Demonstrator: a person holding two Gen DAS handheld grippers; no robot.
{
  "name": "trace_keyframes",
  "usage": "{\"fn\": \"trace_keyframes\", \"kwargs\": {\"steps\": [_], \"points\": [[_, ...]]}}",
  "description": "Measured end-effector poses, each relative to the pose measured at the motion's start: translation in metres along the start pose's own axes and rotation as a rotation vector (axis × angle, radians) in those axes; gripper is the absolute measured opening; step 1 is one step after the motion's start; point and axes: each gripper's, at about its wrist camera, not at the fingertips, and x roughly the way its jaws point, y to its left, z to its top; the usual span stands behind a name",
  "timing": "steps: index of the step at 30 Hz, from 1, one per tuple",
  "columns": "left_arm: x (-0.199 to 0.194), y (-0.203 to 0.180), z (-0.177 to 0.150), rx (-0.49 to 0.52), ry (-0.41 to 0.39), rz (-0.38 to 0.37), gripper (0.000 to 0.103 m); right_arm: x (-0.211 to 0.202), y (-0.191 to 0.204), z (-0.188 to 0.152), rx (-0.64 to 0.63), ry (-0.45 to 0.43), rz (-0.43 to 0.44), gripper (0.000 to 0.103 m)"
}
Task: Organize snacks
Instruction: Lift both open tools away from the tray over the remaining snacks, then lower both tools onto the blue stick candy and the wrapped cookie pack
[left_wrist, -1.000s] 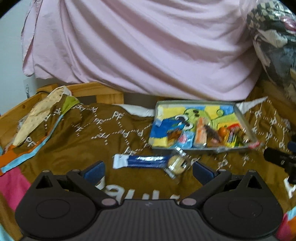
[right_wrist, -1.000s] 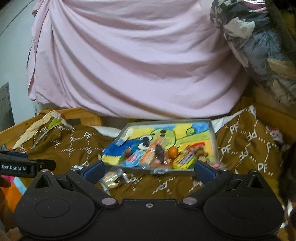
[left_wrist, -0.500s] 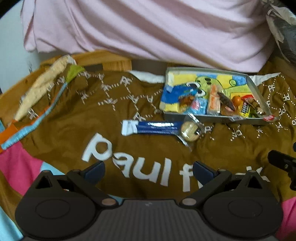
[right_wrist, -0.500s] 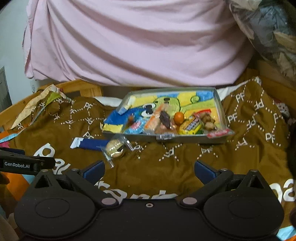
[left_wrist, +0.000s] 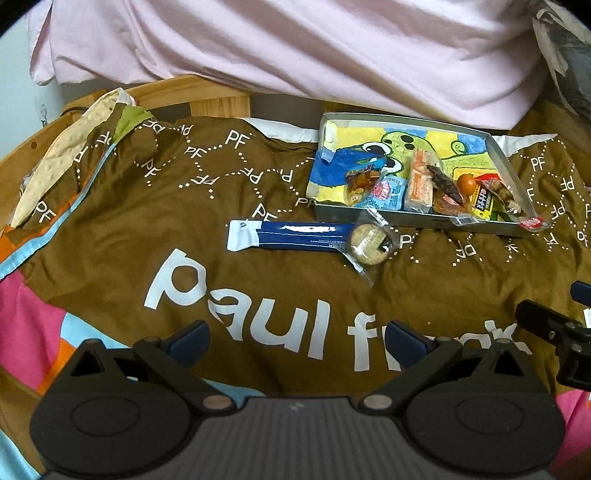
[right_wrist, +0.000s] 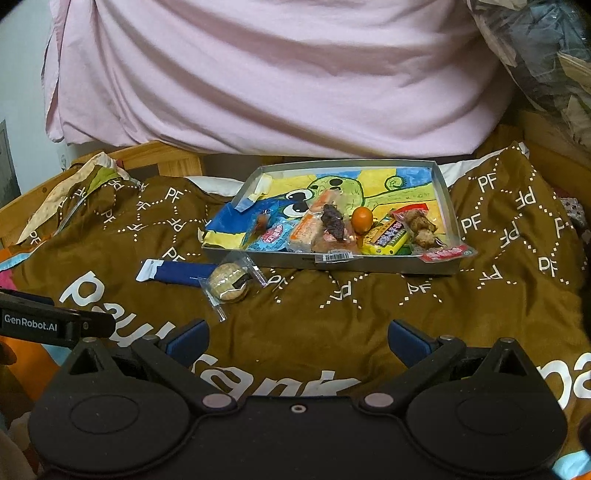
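Observation:
A shallow grey box with a cartoon lining holds several wrapped snacks and a small orange ball. In front of it on the brown blanket lie a long blue-and-white packet and a round cookie in clear wrap, which overlaps the packet's right end. My left gripper is open and holds nothing, well short of the packet. My right gripper is open too, near the blanket below the box. Each gripper's side shows at the edge of the other's view.
A brown "paul frank" blanket covers the bed. Pink sheet hangs behind the box. A wooden bed frame runs along the back left. A bundle of patterned cloth sits at the upper right.
Both grippers have pulled back and risen, so the box, packet and cookie sit farther off and more blanket lettering shows. Nothing on the blanket has moved.

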Motion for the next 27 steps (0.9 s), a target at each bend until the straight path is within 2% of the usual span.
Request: {"fn": "trace_keyframes", "kwargs": {"steps": [22,27], "points": [[0.04,0.014,0.03,0.048,0.005,0.03,0.103,0.033,0.014,0.004,-0.013,0.015,0.033,0.102],[0.05,0.025,0.043,0.072,-0.035,0.028,0.103,0.047,0.02,0.005,-0.019,-0.007,0.054,0.102]]}}
